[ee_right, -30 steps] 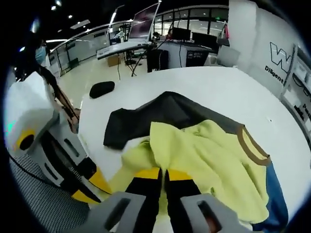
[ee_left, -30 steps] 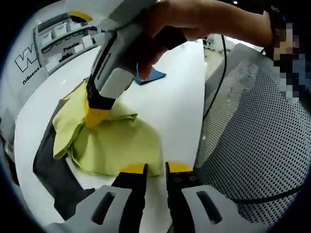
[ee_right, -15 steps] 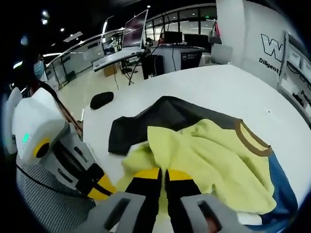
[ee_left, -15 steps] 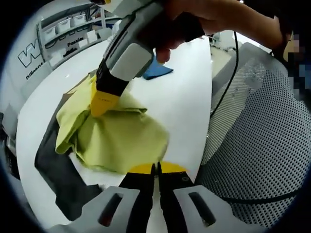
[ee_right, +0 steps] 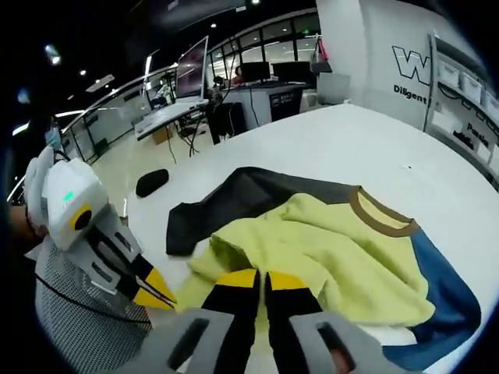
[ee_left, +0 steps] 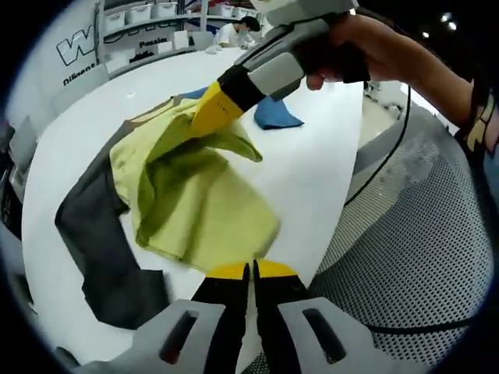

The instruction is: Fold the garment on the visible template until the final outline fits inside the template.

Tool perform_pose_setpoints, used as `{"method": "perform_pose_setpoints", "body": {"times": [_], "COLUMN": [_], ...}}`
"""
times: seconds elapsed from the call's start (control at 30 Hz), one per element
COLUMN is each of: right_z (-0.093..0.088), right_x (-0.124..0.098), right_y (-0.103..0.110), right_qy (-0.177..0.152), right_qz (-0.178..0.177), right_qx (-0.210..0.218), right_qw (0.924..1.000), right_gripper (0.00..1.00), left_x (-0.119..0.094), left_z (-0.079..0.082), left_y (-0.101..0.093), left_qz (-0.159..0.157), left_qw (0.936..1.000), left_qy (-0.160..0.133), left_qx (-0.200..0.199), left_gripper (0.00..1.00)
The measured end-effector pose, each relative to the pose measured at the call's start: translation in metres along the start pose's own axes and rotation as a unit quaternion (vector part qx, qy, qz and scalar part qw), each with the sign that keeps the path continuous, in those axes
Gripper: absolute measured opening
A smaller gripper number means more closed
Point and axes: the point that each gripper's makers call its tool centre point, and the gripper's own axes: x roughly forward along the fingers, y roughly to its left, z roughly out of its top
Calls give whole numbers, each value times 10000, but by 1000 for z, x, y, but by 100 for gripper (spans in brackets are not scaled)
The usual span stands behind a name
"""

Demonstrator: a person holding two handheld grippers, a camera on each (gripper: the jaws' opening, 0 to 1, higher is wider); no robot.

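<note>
Garment [ee_left: 195,202]: colour-blocked top, yellow-green body, dark grey sleeve portion [ee_left: 101,249], blue portion [ee_right: 437,304], brown-trimmed neckline [ee_right: 378,218]; lies partly bunched and partly lifted on the white bench [ee_left: 304,171], yellow section heaped over the grey, blue end spread toward the far side in the left gripper view. Left tongs [ee_left: 250,271]: black jaws with yellow tips, pressed together at the near edge of the yellow cloth by the bench edge; whether fabric is caught between the tips cannot be told. In the right gripper view the same tongs [ee_right: 160,294] show at lower left, white-bodied with a green light, tips at the garment's near hem. Right tongs [ee_right: 262,280]: jaws closed with yellow cloth bunched at the tips; in the left gripper view they [ee_left: 207,115] pinch a raised fold of the yellow fabric, pulling it up off the bench, held by a person's hand [ee_left: 351,54]. A cable [ee_left: 382,171] hangs from that gripper over the bench edge. Perforated grey mesh surface [ee_left: 413,257] beside the bench. Background: shelving with bins [ee_left: 148,23], wall lettering [ee_right: 417,66], desks with monitors [ee_right: 195,74], a dark oval object [ee_right: 150,182] near the far bench corner.
</note>
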Motion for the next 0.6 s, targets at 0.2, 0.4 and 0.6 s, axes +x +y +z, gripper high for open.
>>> {"method": "perform_pose_setpoints", "body": {"times": [0.2, 0.4, 0.6], "right_z": [-12, -25, -31], "right_x": [-17, -27, -41], "right_y": [-12, -20, -29], "right_qy": [11, 62, 106], "right_qz": [-147, -248, -299], "right_qx": [171, 332, 469], "right_qw": [9997, 9991, 9984], "right_gripper": [0, 0, 0], "left_x": [-5, -8, -17], "left_z": [-2, -3, -6], "left_y": [1, 5, 16], "left_qz": [30, 133, 373], "left_qw": [9999, 9999, 9989], "left_qy": [5, 61, 212], "left_qx": [-148, -25, 196], "left_gripper": [0, 0, 0]}}
